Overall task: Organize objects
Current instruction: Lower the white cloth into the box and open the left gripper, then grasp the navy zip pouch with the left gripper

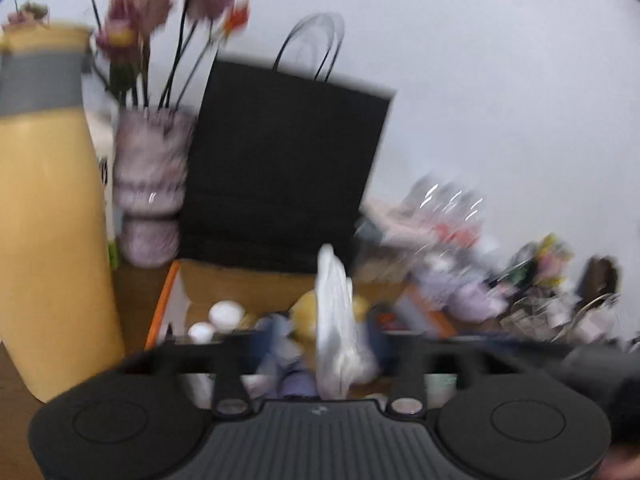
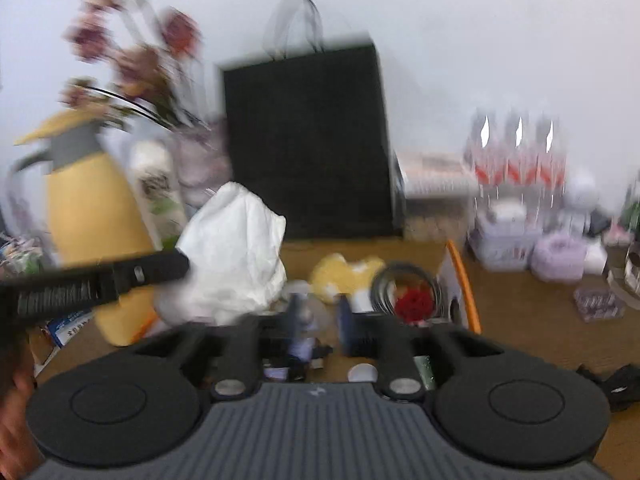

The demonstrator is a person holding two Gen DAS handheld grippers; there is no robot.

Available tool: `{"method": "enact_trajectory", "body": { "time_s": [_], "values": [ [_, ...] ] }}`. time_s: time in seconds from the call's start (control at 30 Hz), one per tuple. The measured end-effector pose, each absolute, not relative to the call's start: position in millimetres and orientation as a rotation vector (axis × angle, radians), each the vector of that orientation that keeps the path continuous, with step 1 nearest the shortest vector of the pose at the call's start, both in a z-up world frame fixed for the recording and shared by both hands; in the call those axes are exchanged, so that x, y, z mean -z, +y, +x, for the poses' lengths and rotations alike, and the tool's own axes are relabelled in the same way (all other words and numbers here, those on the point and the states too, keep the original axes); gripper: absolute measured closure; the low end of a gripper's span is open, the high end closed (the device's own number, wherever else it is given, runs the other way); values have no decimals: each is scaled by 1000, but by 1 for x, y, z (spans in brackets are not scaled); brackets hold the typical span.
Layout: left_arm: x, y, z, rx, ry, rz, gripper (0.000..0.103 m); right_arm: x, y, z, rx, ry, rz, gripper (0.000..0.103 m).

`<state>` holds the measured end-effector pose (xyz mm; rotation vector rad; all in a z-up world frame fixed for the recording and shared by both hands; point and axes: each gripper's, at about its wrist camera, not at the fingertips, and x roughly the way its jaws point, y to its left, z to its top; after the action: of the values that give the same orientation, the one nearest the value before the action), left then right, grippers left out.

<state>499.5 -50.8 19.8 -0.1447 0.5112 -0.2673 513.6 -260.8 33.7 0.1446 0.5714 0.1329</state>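
Both views are blurred by motion. My left gripper (image 1: 320,344) is shut on a white plastic bag (image 1: 338,320), which stands up between the fingers. In the right wrist view the same gripper (image 2: 176,268) reaches in from the left and holds the white bag (image 2: 236,256) above an open cardboard box (image 2: 464,280). The box holds a yellow plush (image 2: 344,276), a glass jar with a red thing (image 2: 412,296) and small bottles. My right gripper (image 2: 316,328) hovers over the box; its blue-padded fingers look slightly apart, with nothing clearly held.
A yellow jug (image 1: 52,216), a vase of flowers (image 1: 150,184) and a black paper bag (image 1: 288,168) stand behind the box on the wooden table (image 2: 532,320). Bottles in clear wrap (image 2: 516,160) and lilac containers (image 2: 556,256) crowd the right side.
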Motion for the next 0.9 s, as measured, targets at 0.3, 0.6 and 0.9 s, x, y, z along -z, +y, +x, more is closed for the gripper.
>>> {"method": "enact_trajectory", "body": {
  "time_s": [0.3, 0.6, 0.9],
  "values": [
    [16, -28, 503, 151, 485, -164, 22, -33, -277, 522, -87, 568, 145, 15],
    [-1, -31, 398, 104, 488, 26, 12, -25, -266, 430, -58, 556, 153, 0],
    [43, 7, 197, 263, 578, 30, 2, 30, -252, 216, -192, 668, 181, 0]
  ]
}}
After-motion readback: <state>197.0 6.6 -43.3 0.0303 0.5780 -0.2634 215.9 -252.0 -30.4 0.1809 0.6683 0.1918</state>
